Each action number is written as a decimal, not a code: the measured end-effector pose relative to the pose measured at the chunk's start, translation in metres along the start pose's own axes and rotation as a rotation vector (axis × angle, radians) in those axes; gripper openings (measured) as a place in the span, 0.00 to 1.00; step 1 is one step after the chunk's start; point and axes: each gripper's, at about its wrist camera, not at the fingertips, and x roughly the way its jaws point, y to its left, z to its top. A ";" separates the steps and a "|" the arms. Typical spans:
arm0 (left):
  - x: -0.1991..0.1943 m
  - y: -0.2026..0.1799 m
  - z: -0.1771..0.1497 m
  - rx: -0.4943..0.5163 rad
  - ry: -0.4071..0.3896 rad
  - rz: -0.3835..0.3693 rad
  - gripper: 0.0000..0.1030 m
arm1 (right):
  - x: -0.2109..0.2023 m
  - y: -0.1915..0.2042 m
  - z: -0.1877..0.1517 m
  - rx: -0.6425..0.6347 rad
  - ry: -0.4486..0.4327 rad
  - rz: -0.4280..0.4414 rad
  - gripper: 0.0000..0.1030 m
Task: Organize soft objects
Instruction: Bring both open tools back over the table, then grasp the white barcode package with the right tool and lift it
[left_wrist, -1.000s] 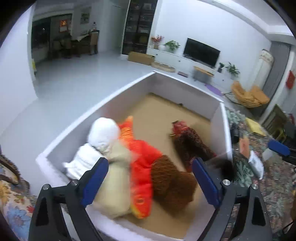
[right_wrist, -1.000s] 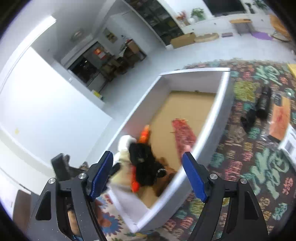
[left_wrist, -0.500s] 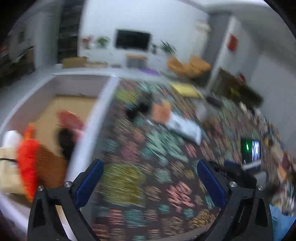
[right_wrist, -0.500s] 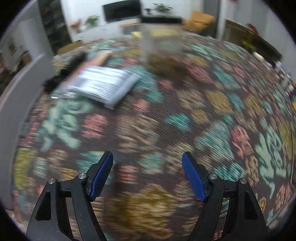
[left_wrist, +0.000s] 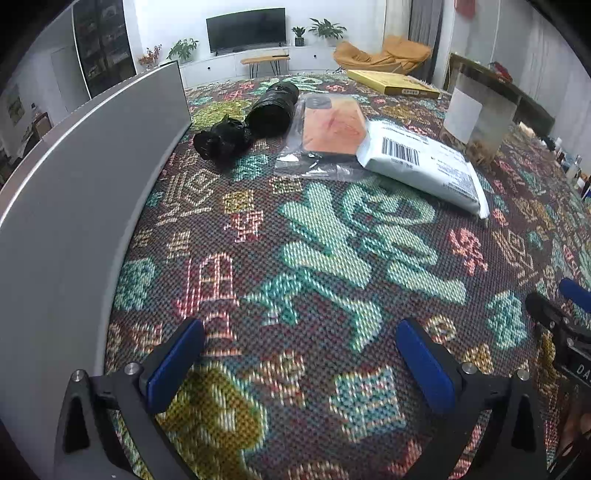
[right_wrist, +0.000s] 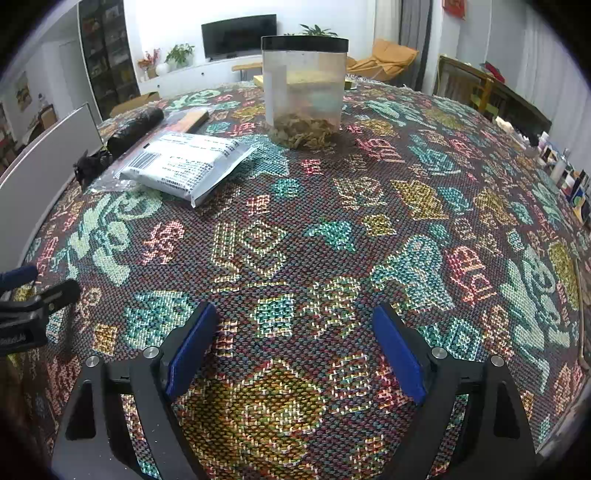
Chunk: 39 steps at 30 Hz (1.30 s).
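Note:
My left gripper (left_wrist: 299, 356) is open and empty, low over the patterned cloth, just right of the white box's outer wall (left_wrist: 74, 206). The inside of the box and the soft toys in it are hidden. My right gripper (right_wrist: 291, 347) is open and empty over bare cloth further right. Its tip shows at the right edge of the left wrist view (left_wrist: 565, 310). The left gripper's tip shows at the left edge of the right wrist view (right_wrist: 26, 291). A black crumpled bag (left_wrist: 221, 142) and a black roll (left_wrist: 273, 107) lie ahead of the left gripper.
An orange phone case in a clear sleeve (left_wrist: 332, 127) and a white mailer bag (left_wrist: 424, 162) lie on the cloth. A clear jar with a black lid (right_wrist: 304, 88) stands behind. A yellow flat box (left_wrist: 391, 83) lies at the far edge. Small bottles (right_wrist: 565, 177) line the right edge.
Both grippers have swung right, away from the box of soft toys, and now sit low over the cloth. The toys have gone out of view.

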 end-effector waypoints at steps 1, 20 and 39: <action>0.000 0.001 0.000 0.003 -0.008 -0.001 1.00 | 0.000 0.000 0.000 0.000 0.000 0.000 0.86; -0.006 0.008 -0.001 0.094 -0.013 -0.062 1.00 | -0.001 0.000 0.003 -0.001 0.008 0.026 0.89; -0.007 0.008 -0.001 0.082 -0.021 -0.057 1.00 | 0.112 0.117 0.155 -0.518 0.289 0.262 0.87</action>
